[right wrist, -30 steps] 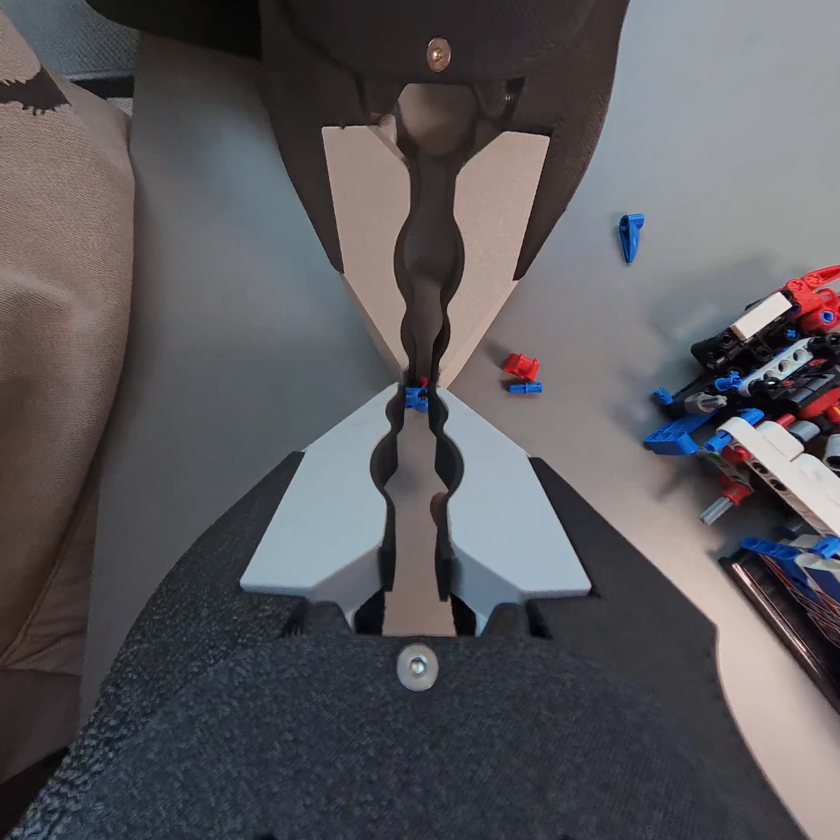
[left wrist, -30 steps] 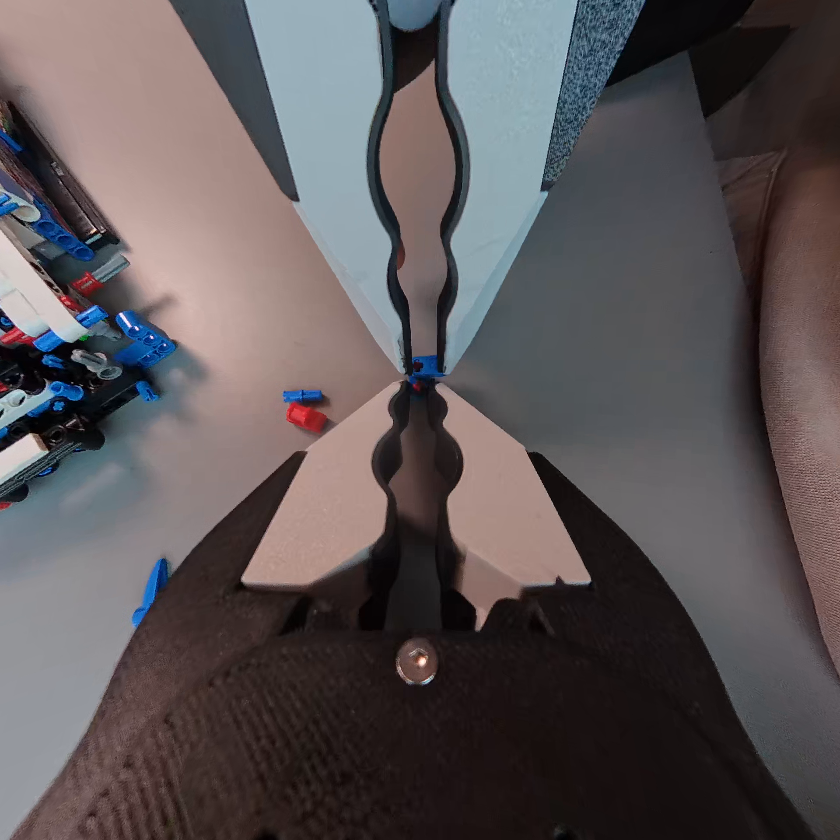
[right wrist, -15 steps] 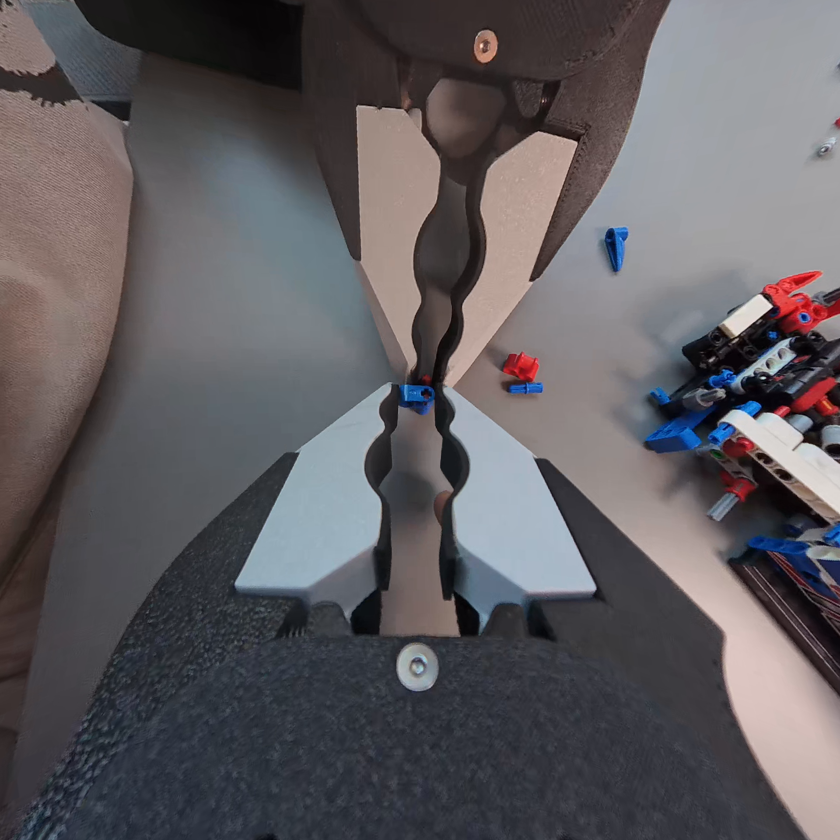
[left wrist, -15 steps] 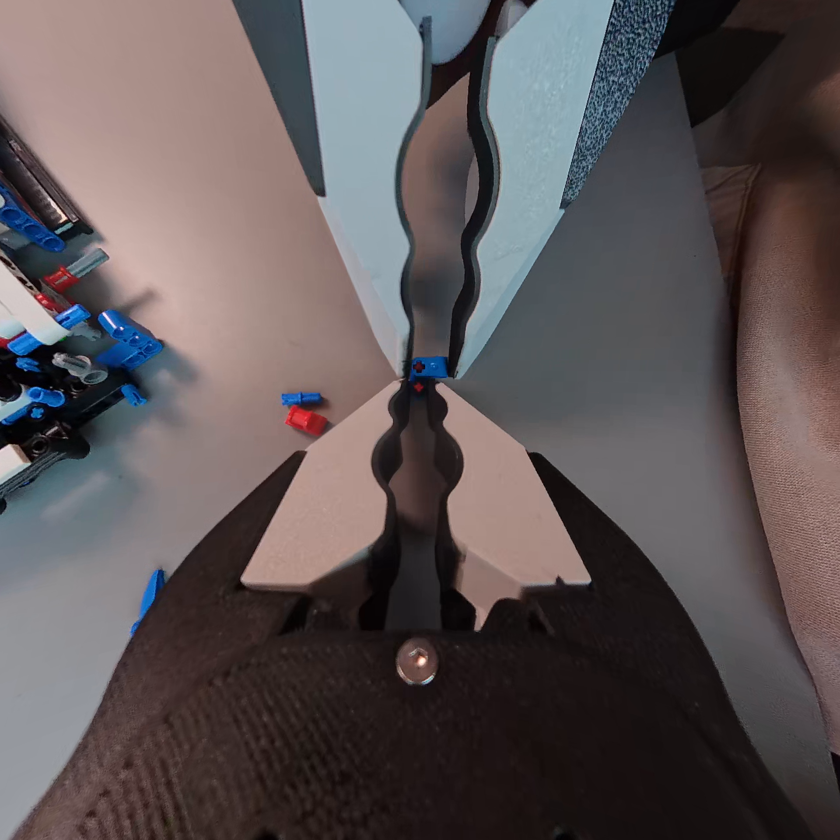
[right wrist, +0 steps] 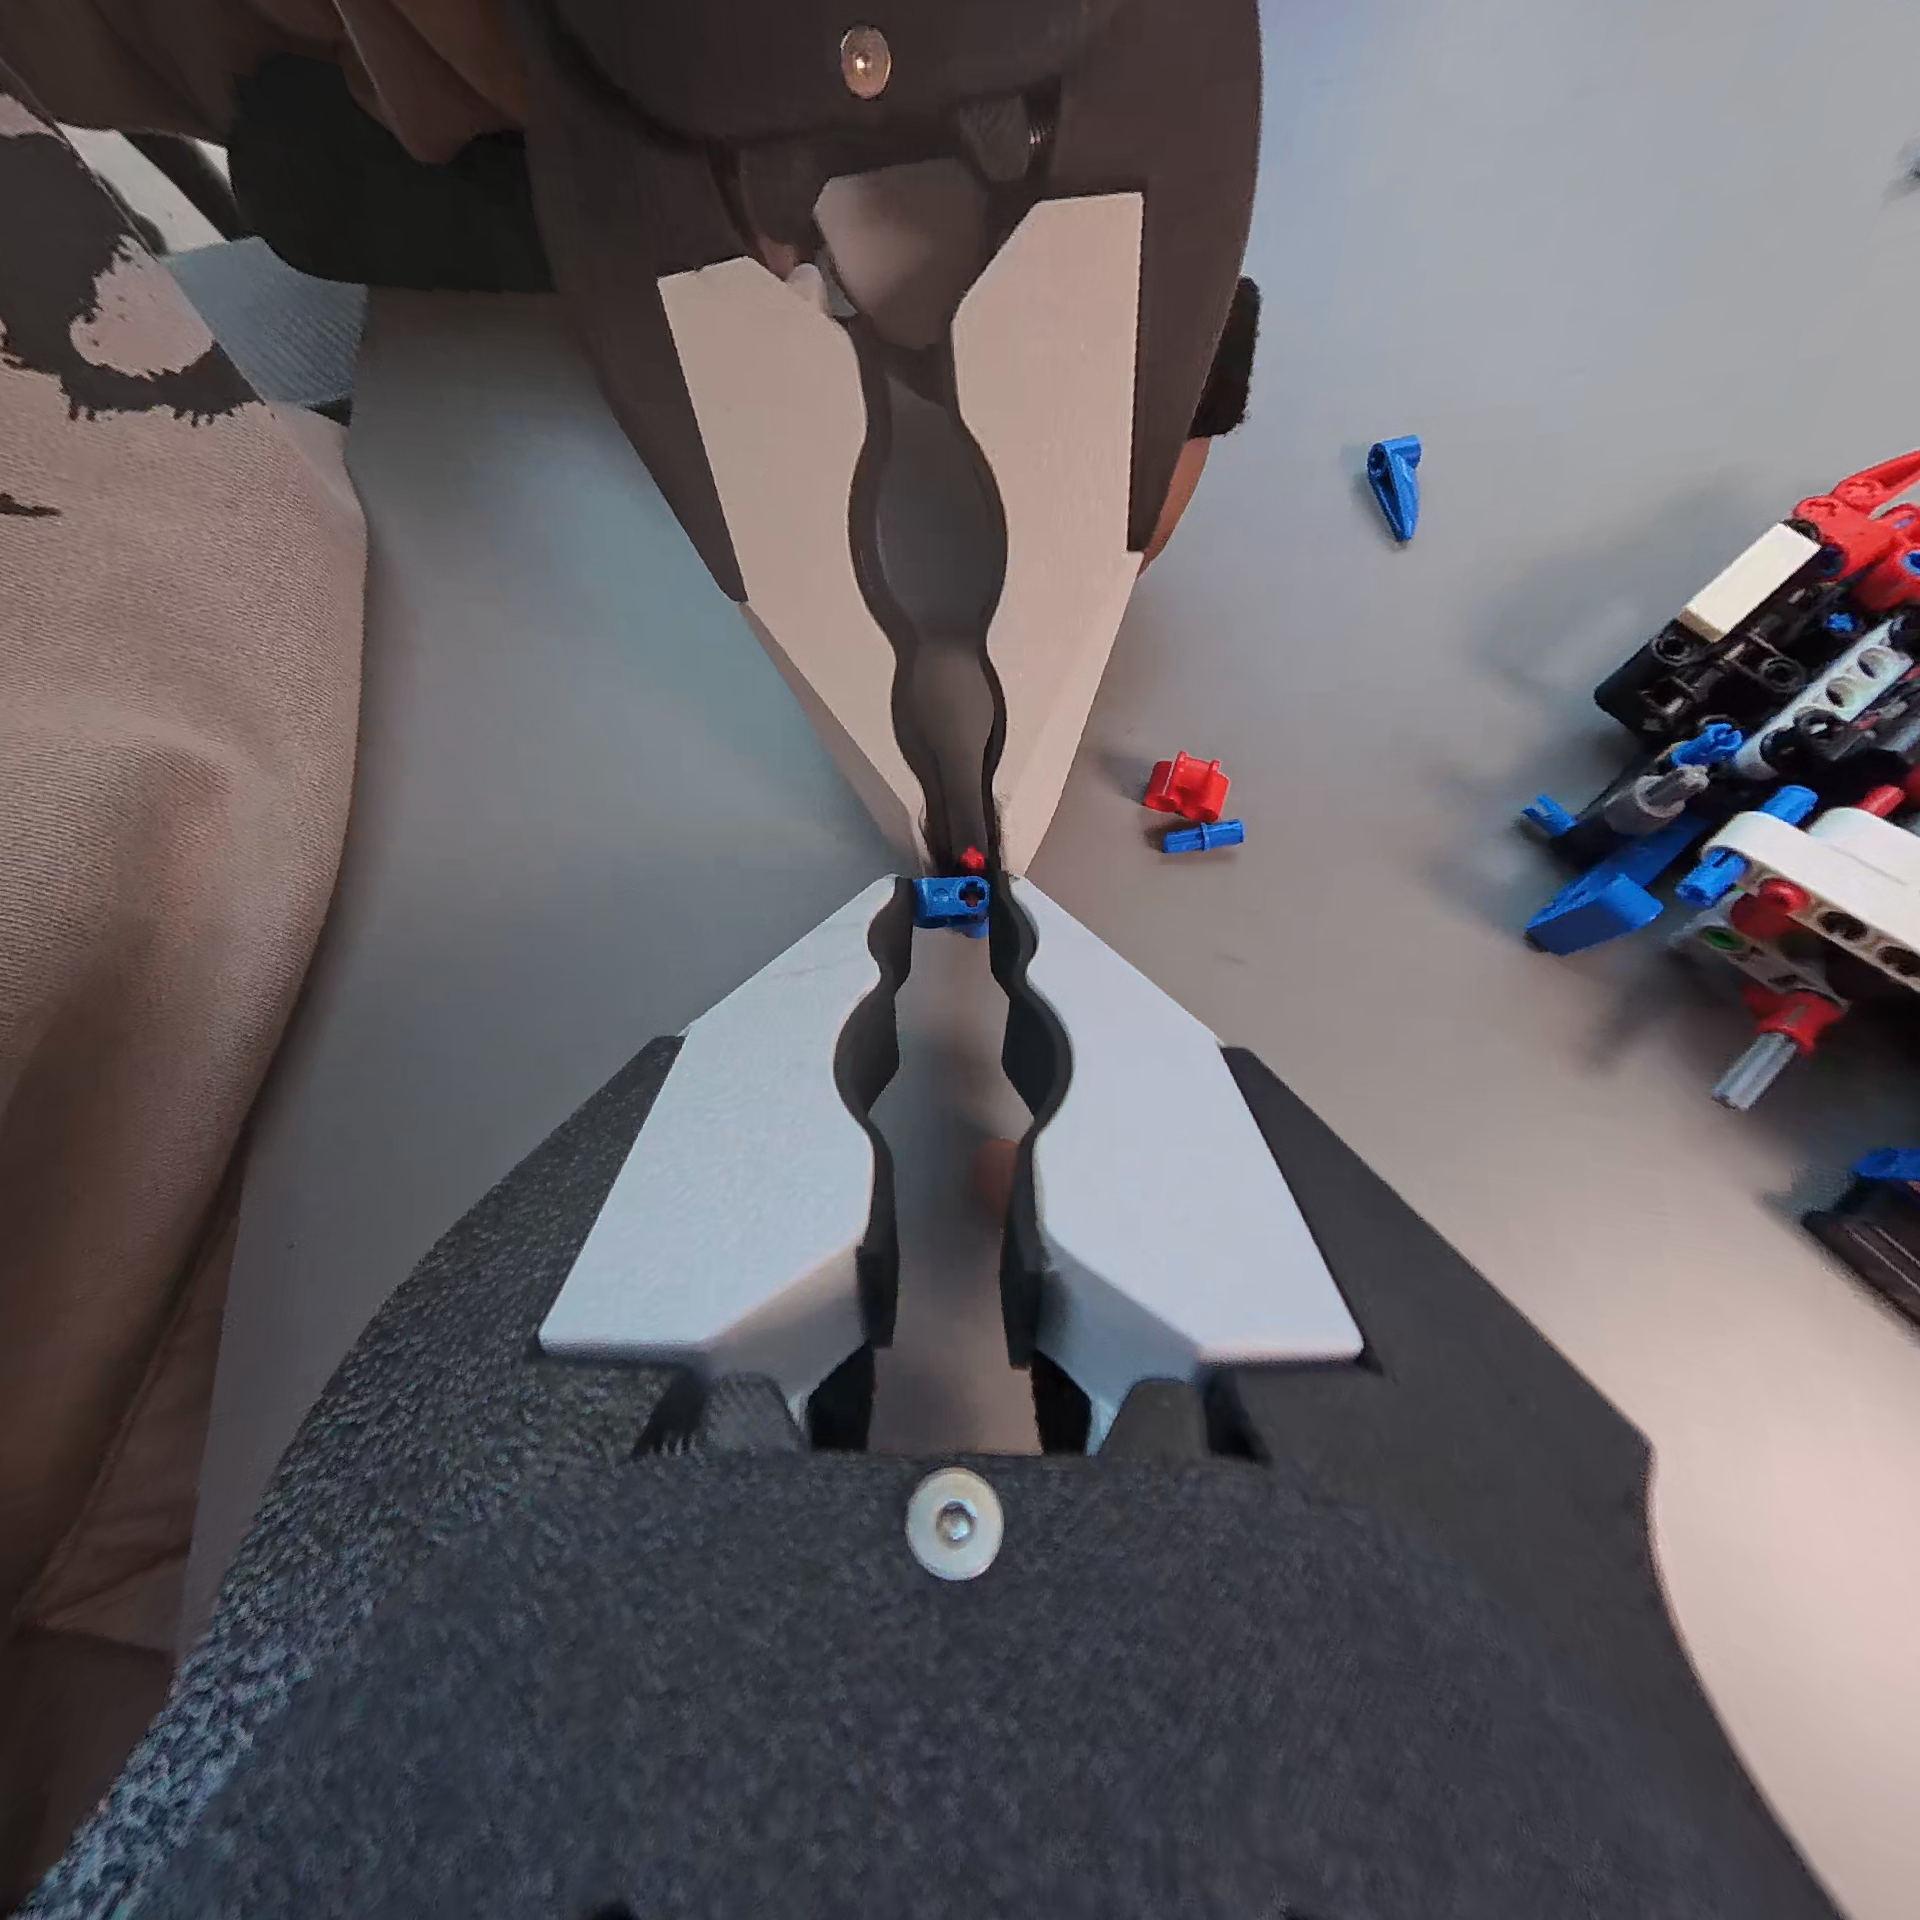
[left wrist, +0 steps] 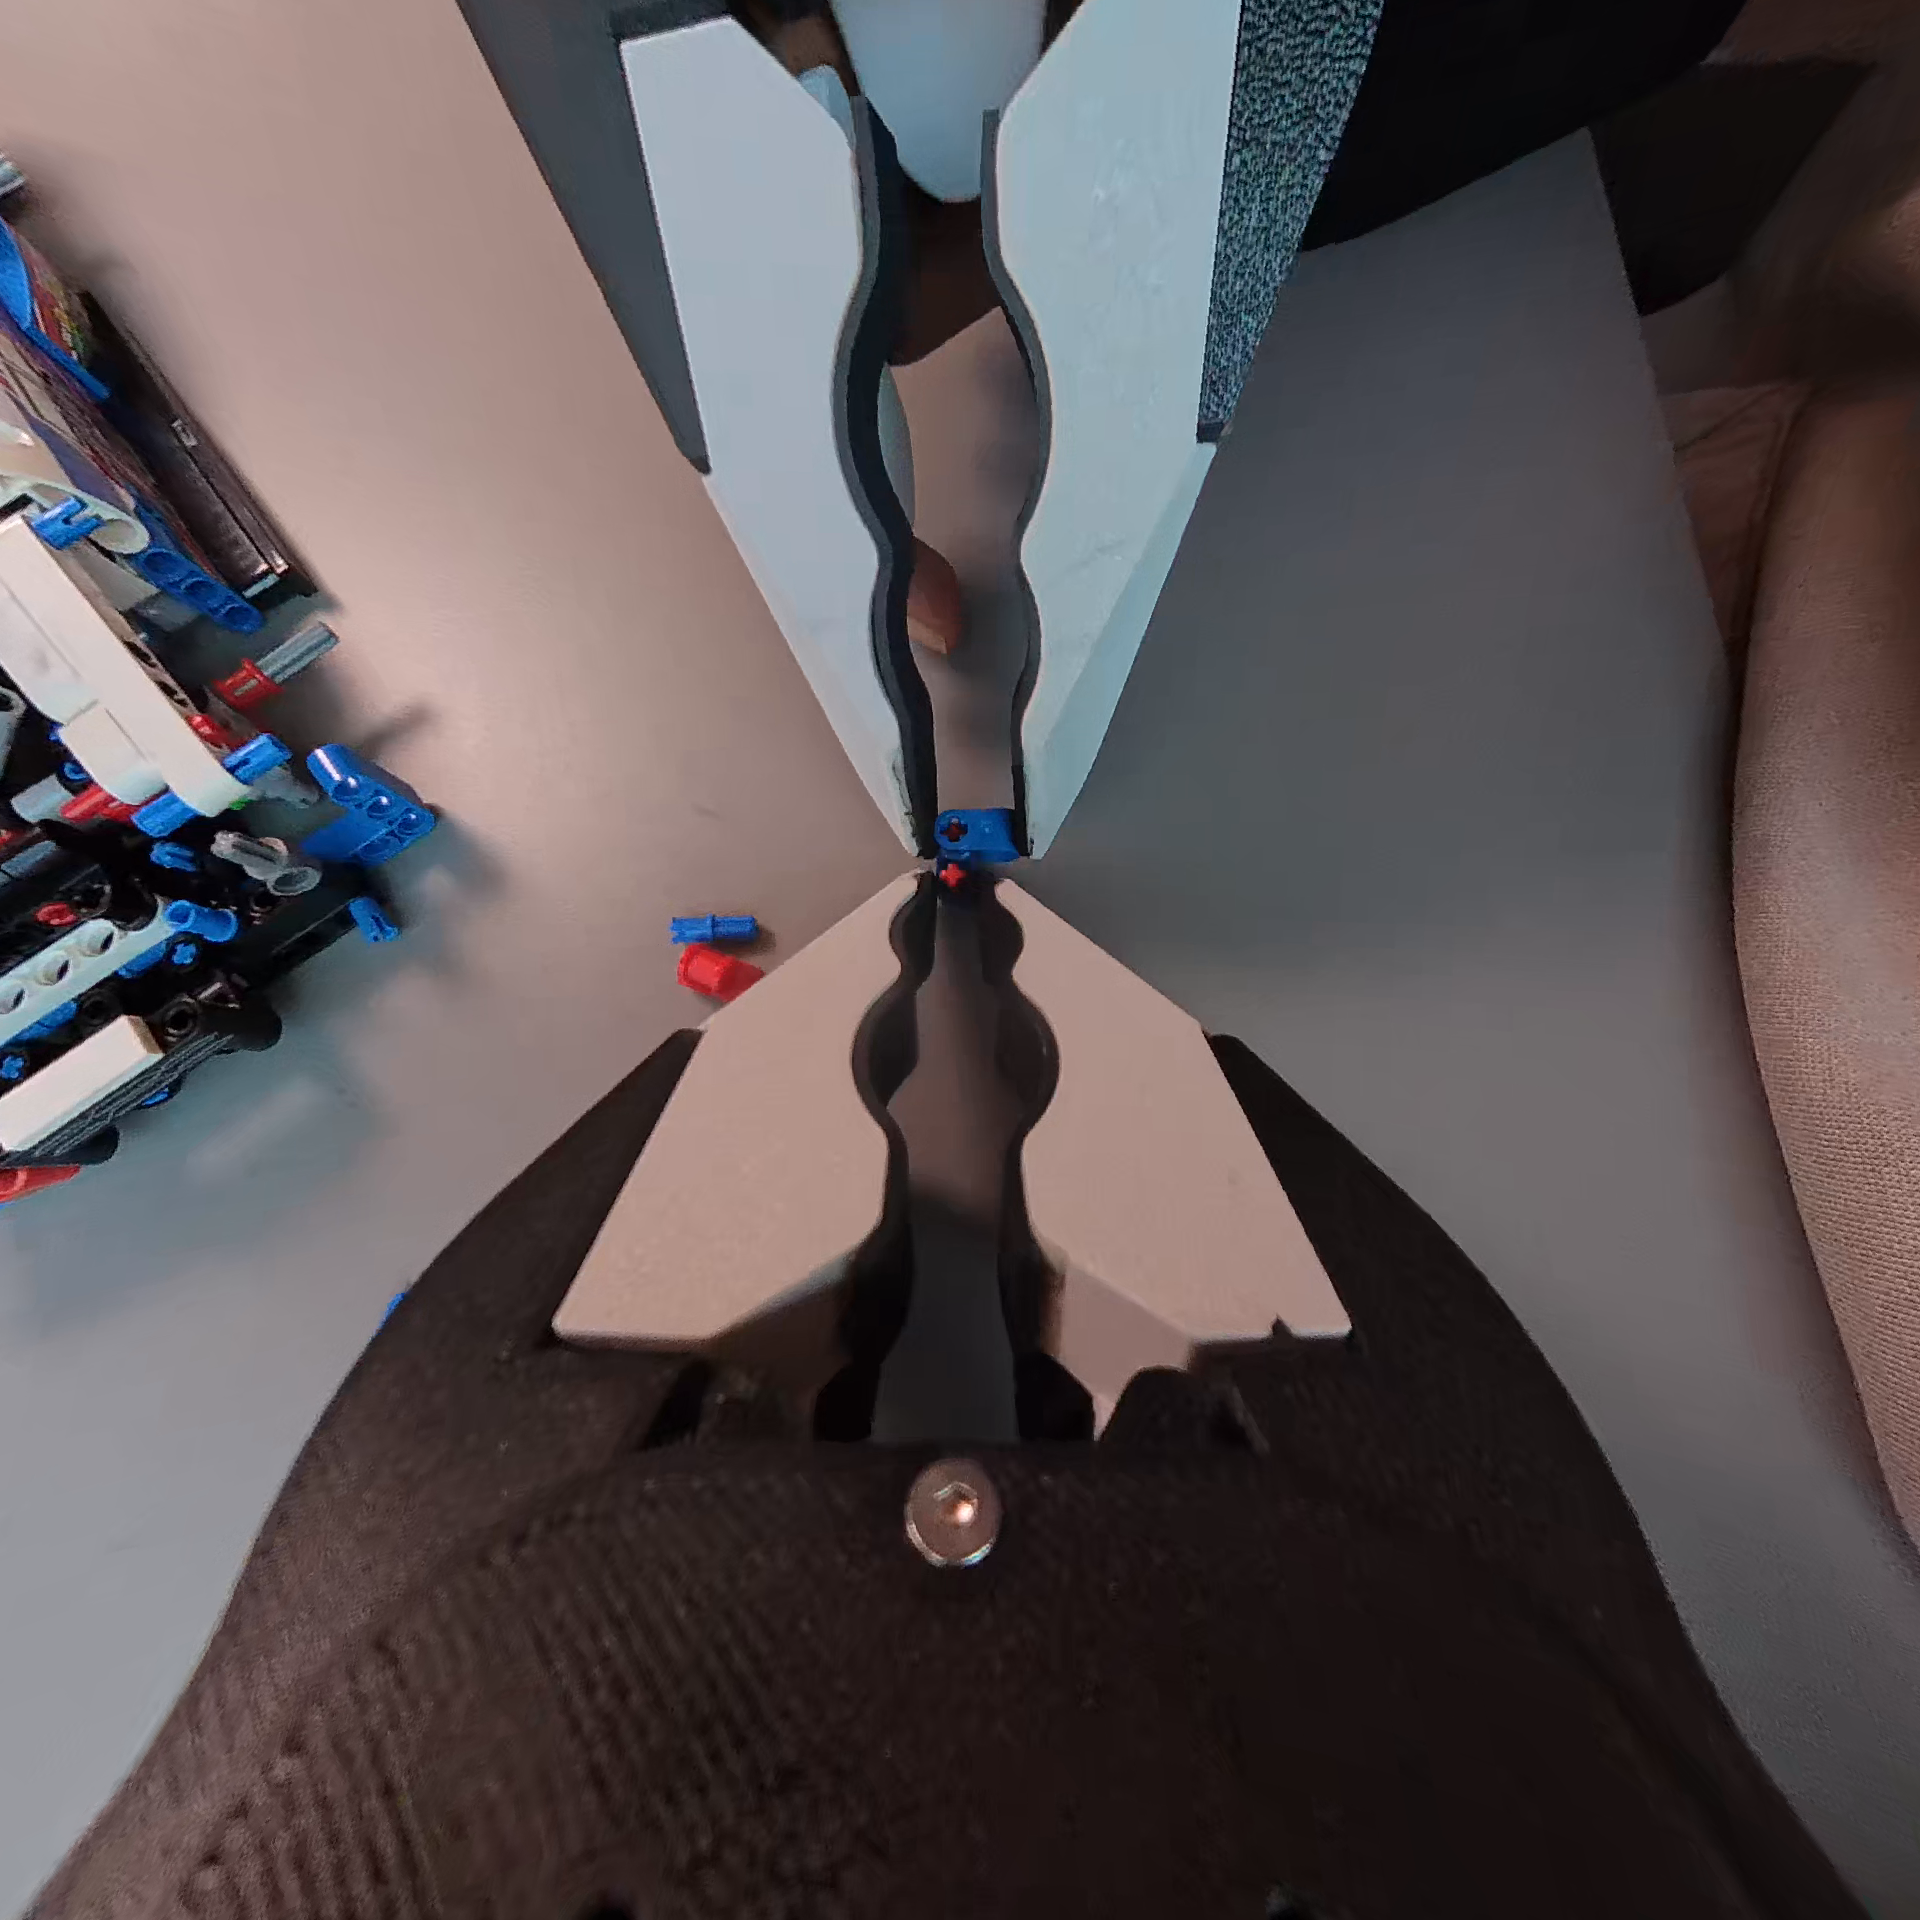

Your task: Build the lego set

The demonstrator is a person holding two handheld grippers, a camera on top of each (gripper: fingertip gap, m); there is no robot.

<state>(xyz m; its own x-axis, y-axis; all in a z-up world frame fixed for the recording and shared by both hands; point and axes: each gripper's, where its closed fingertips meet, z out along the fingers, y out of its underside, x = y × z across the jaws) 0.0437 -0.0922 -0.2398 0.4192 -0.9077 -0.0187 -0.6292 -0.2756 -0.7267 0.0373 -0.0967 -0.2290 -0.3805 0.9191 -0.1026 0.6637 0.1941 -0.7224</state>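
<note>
My two grippers meet tip to tip above the grey table. My left gripper, with beige fingers, is shut on a small red axle piece, of which only the end shows. My right gripper, with pale grey fingers, is shut on a small blue connector that lies crosswise between its tips. In the left wrist view the blue connector sits right against the red piece. In the right wrist view the red piece shows just behind the connector, in the left gripper.
A part-built red, white, blue and black lego model lies to one side. A loose red piece, a blue pin and a blue connector lie on the table. A person's beige clothing borders it. My two grippers' fingertips are within a few centimetres of each other. From either gripper's tips it is about 4 centimeters to the blue pin. It is also in sight in the left wrist view.
The right gripper's jaws have spread wider, and the blue connector now sits crosswise between its tips. Both grippers stay tip to tip, and the views have shifted slightly.
</note>
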